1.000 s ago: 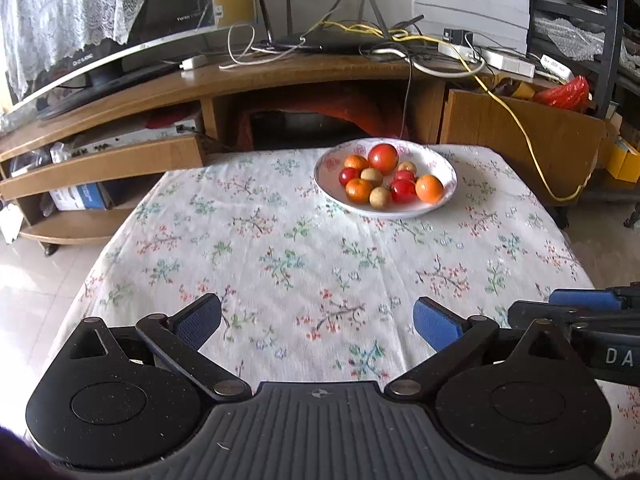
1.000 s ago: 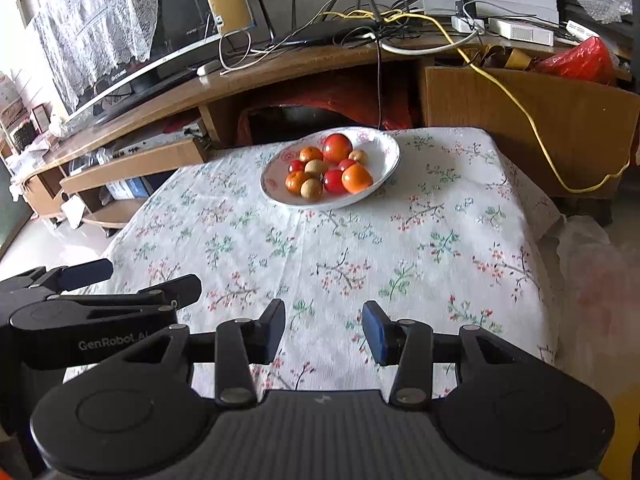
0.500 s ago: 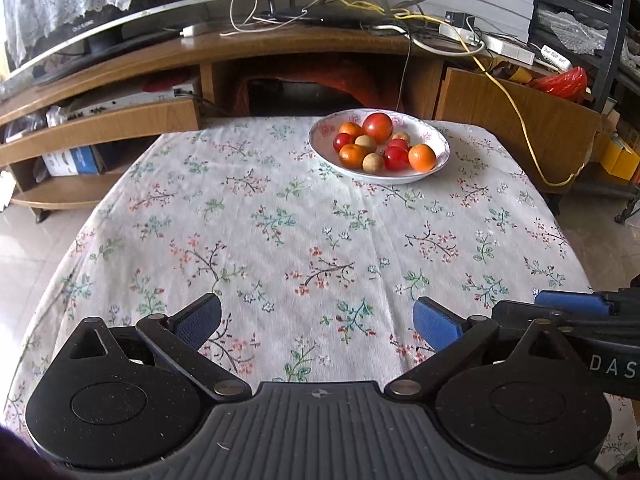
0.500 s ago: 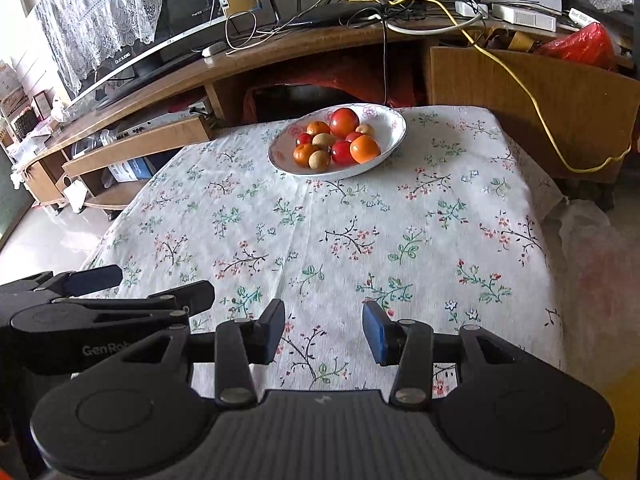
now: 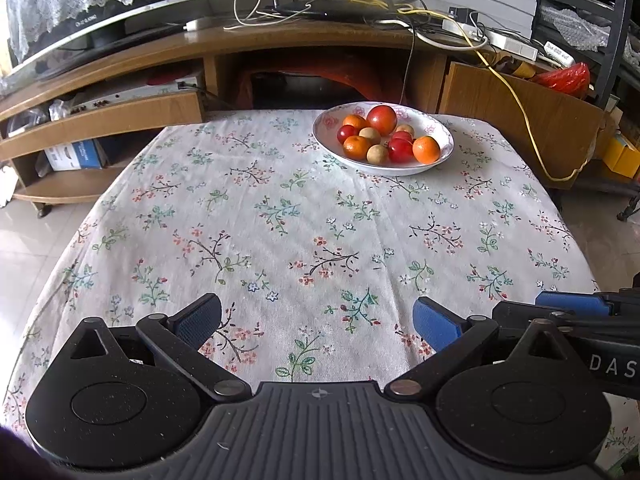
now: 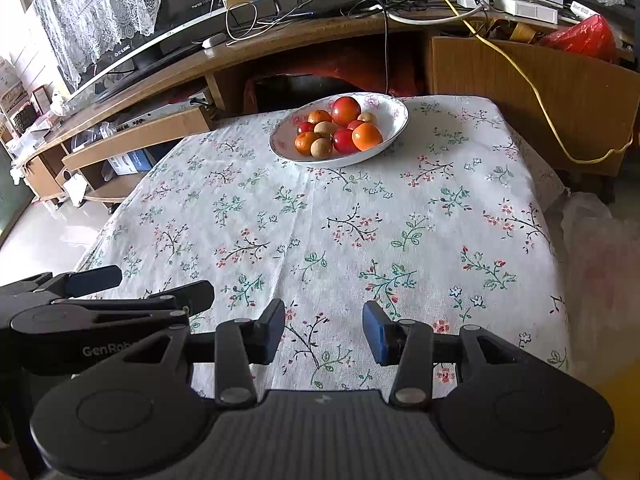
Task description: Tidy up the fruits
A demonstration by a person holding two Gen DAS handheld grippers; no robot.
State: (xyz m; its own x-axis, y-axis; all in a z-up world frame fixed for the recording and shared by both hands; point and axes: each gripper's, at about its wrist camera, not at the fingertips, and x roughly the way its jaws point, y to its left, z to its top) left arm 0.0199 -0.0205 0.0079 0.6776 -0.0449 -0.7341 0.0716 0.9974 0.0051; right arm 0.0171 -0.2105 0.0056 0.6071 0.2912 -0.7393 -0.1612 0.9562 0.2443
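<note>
Both grippers' fingers (image 5: pixel 198 320) spread, empty; fruit bowl (image 5: pixel 384 166) well beyond, across table.

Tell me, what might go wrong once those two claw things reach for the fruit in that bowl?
The round fruits are heaped together in the shallow bowl, so lifting one orange may set a neighbour such as the large red fruit rolling out. The bowl sits near the far edge of the table, so a nudge could push it off. The left gripper and right gripper, both open and empty, are close together and might collide.
</note>
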